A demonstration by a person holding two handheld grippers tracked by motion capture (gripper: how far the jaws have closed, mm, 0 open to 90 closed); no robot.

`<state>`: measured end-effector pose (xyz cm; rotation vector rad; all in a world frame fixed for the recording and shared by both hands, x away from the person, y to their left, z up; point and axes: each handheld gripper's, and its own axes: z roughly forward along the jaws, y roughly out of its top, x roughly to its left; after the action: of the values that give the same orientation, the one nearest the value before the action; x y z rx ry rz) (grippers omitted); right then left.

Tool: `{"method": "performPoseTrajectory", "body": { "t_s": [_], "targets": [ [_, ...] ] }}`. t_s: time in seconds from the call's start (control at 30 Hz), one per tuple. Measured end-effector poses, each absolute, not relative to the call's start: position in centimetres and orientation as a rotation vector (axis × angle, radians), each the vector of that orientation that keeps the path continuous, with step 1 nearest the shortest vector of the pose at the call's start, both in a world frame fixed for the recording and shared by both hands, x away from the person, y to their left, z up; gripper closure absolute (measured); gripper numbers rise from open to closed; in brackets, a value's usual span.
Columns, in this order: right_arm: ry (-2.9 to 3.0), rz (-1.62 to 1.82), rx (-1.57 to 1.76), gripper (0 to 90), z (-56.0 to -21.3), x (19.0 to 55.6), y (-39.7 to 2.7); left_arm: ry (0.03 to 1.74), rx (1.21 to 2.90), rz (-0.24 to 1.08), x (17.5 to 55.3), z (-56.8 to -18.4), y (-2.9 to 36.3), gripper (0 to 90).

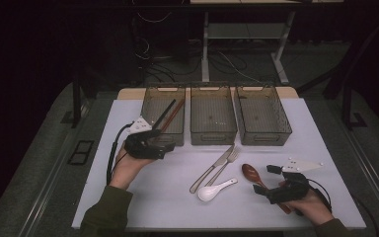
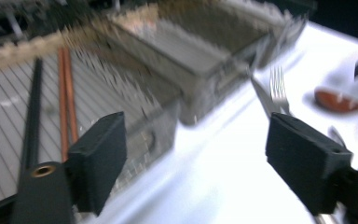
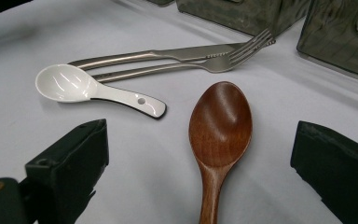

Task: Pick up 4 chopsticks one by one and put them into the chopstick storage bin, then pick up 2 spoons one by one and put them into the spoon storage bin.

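High view: the left gripper [image 1: 165,144] sits left of centre, forearm rising from the lower left, jaws wide apart with nothing between them, just at the near rim of the left bin [image 1: 150,91], where chopsticks [image 1: 170,114] lean. Lower right, the right gripper [image 1: 264,180] rests low on the table [image 1: 321,133], jaws spread either side of the wooden spoon [image 3: 220,121], pads off it. A white spoon [image 3: 65,82], knife [image 3: 168,55] and fork [image 3: 223,58] lie centre; bare tabletop surrounds them.

Olive-green sleeves, black left gripper [image 1: 170,146] and right gripper [image 1: 262,178], blocky fingers [image 3: 72,158], brass screw inserts, black cables
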<state>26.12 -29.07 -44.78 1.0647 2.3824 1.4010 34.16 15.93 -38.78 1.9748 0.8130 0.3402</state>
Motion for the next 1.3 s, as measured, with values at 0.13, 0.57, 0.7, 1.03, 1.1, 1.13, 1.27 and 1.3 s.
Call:
{"method": "performPoseTrajectory", "body": {
  "t_s": [0.13, 0.57, 0.7, 1.03, 1.1, 1.13, 1.27, 1.3],
  "targets": [
    [2.379, 1.408, 1.064, 4.0, -44.8, 26.0, -29.1, 0.802, 1.989, 0.325, 32.7, -39.6, 15.7, 14.4],
    [2.378, 1.411, 1.065, 4.0, -44.7, 26.0, -29.2, 0.730, 2.024, 0.253, 28.6, -42.3, 15.2, 0.4],
    [2.377, 1.412, 1.062, 4.0, -44.7, 26.0, -29.2, 0.709, 2.025, 0.229, 27.5, -43.1, 15.2, 0.0],
    [2.381, 1.405, 1.065, 4.0, -44.7, 25.9, -29.2, 0.712, 1.993, 0.247, 26.5, -43.8, 16.0, 0.0],
    [2.382, 1.402, 1.067, 4.0, -44.7, 25.9, -29.2, 0.715, 1.997, 0.243, 26.6, -43.8, 15.9, 0.0],
    [2.382, 1.399, 1.069, 4.0, -44.7, 25.9, -29.2, 0.720, 1.994, 0.235, 26.6, -43.8, 15.9, 0.0],
    [2.376, 1.390, 1.083, 4.0, -44.4, 26.1, -29.4, 0.732, 2.000, 0.224, 26.6, -43.9, 15.9, 0.0],
    [2.375, 1.387, 1.088, 4.0, -44.3, 26.2, -29.4, 0.733, 2.002, 0.224, 26.7, -43.9, 15.9, 0.0]
  ]
}}
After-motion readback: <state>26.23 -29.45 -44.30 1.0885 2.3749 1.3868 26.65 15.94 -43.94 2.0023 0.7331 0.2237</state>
